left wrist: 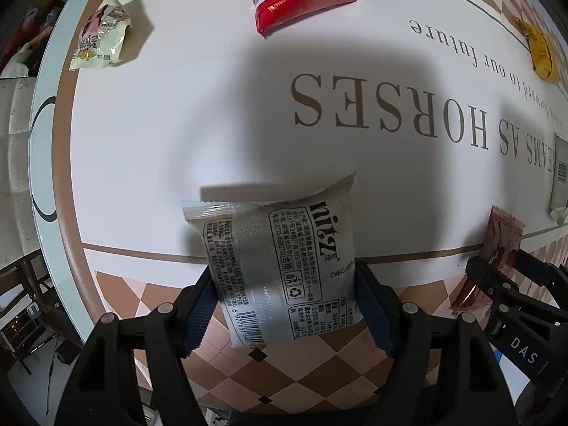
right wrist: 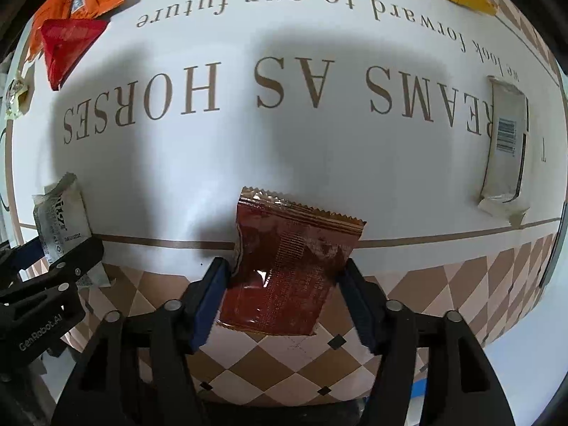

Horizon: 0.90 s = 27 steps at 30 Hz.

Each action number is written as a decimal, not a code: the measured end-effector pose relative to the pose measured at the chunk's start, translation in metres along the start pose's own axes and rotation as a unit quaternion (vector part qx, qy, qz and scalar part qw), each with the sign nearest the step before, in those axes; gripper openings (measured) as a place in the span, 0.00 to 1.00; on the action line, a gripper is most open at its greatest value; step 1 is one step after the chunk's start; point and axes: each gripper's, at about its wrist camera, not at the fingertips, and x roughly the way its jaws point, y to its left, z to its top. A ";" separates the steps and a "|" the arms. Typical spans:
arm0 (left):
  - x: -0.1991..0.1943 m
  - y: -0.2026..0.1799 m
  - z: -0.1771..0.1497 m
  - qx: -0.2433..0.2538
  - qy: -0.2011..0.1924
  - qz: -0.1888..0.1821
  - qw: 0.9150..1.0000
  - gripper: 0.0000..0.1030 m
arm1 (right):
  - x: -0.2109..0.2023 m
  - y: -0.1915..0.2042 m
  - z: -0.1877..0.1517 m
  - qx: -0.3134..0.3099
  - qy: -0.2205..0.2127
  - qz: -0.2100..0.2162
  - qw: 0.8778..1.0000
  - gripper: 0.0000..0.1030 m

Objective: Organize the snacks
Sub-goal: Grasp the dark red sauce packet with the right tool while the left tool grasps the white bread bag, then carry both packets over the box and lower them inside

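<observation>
Left wrist view: both my tongs carry a snack sachet above the worktop (left wrist: 213, 124).

My left tongs (left wrist: 285, 305) are clamped on the grey sachet (left wrist: 273, 266), my right tongs (right wrist: 284, 296) on the brown sachet (right wrist: 287, 255), each gripped across its lower sides, top seal toward 12 o'clock. I judge both light, soft, slick film; squeezing crumples them. Grey shows barcode and print; brown is glossy, zigzag-edged.
</observation>
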 end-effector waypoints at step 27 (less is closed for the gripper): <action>-0.256 0.079 0.093 0.009 -0.216 -0.074 0.974 0.68 | -0.226 -0.009 0.072 -0.028 -0.170 0.133 0.976 0.57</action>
